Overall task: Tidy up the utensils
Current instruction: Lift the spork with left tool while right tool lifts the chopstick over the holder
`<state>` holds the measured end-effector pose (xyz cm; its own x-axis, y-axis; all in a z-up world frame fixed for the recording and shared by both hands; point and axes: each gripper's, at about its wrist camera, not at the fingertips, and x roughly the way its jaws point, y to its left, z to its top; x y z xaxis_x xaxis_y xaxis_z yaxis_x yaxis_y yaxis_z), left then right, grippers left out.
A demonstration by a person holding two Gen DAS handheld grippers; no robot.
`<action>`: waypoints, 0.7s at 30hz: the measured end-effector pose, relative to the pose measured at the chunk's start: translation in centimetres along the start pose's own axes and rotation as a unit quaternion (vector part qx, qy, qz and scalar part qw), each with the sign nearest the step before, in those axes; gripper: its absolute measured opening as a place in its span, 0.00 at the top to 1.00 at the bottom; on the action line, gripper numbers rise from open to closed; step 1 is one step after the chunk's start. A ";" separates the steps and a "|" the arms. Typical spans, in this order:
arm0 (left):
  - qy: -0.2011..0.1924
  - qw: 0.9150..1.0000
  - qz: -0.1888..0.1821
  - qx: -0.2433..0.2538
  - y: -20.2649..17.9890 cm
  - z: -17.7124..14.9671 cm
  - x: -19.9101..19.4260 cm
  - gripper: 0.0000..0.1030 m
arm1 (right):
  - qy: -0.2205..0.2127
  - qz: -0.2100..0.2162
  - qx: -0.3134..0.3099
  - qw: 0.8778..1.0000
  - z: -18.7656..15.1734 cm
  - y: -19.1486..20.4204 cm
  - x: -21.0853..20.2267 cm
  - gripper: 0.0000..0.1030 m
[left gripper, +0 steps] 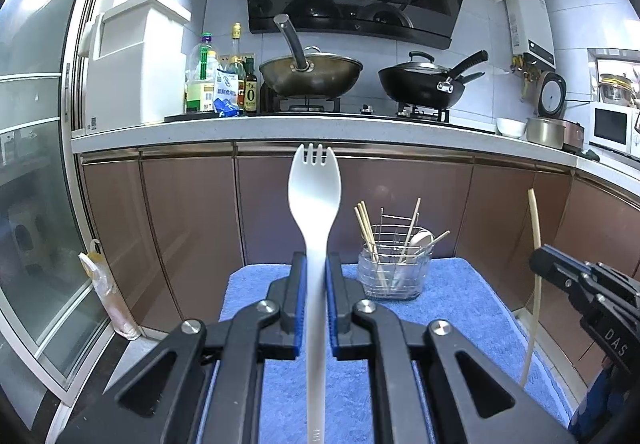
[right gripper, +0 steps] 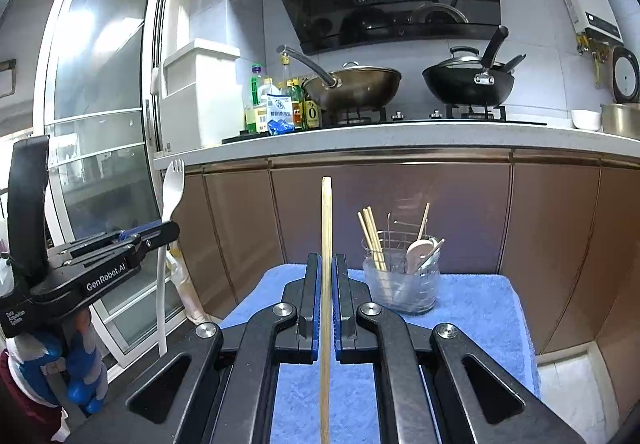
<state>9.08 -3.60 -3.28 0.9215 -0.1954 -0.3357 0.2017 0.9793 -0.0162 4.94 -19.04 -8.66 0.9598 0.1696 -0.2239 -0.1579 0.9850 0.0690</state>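
Note:
My left gripper point(left gripper: 316, 264) is shut on a white plastic spork point(left gripper: 315, 196), held upright with its tines up. The same gripper point(right gripper: 170, 230) shows at the left of the right wrist view with the spork point(right gripper: 172, 184). My right gripper point(right gripper: 326, 264) is shut on a single wooden chopstick point(right gripper: 326, 228), which points up. From the left wrist view that gripper point(left gripper: 538, 262) is at the right edge with the chopstick point(left gripper: 536, 220). A wire utensil holder point(left gripper: 394, 268) point(right gripper: 402, 284) stands on the blue towel point(left gripper: 460, 304) point(right gripper: 480, 308) beyond both grippers. It holds several chopsticks and a pale spoon.
Brown cabinet doors point(left gripper: 192, 228) close off the space behind the towel. Above them a white counter point(left gripper: 320, 126) carries two woks point(left gripper: 312, 74), bottles point(left gripper: 208, 84), a bowl and a pot. A glass sliding door point(right gripper: 100, 92) stands at the left.

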 end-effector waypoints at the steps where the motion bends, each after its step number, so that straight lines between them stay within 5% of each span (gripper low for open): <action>1: 0.001 1.000 -0.001 0.000 -0.1 0.1 0.4 0.92 | -0.001 0.000 0.000 1.000 0.2 -0.1 0.2 0.95; 7: 0.006 1.000 -0.014 -0.006 -0.7 1.3 3.6 0.92 | -0.010 0.002 -0.005 1.000 1.7 -1.5 2.4 0.95; 21: -0.002 0.991 -0.107 -0.083 -3.1 8.6 15.4 0.92 | -0.054 -0.004 0.001 0.999 8.4 -6.8 12.7 0.95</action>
<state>25.48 -10.11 -0.24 0.8649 -0.3996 -0.3039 0.3359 0.9105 -0.2412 20.15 -23.86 -3.77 0.9804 0.1582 -0.1175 -0.1509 0.9861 0.0690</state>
